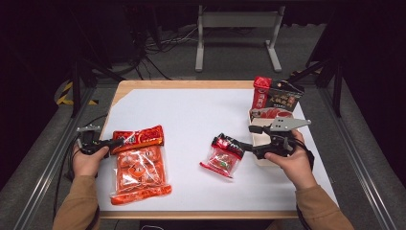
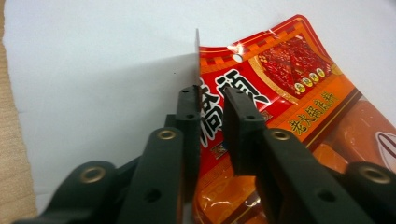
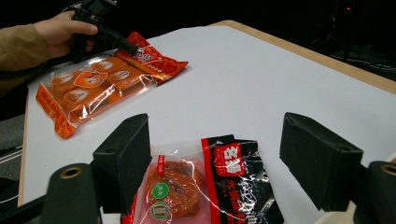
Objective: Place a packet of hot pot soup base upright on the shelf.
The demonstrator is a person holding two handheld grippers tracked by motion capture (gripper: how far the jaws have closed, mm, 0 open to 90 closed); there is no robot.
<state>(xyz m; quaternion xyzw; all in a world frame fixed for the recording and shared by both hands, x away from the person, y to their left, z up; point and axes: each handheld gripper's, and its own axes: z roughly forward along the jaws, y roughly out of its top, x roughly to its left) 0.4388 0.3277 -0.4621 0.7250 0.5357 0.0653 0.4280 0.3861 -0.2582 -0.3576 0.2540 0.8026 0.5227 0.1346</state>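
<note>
Orange snack packet lay flat at the near left of the white worktop, its red printed header turned toward the far side. The left gripper was at the packet's header corner. In the left gripper view its fingers stood narrowly apart with the raised edge of the header between them. One finger lay against the film. Whether the other pressed it could not be told, so a firm pinch was not confirmed.

The right gripper was at the small clear-and-black packet near the middle of the worktop. Its fingers stood wide open to either side of that packet's black top edge, holding nothing. A red-and-black box stood at the far right, well apart from both packets, with a pale tray just in front of it.

Judged step: taking hold of both packets, the left hand further along than the right.

The next move would call for the left fingers to close fully on the header before any lift, since the thin film could slip out. The right fingers would need to close squarely on the packet's edge.
</note>
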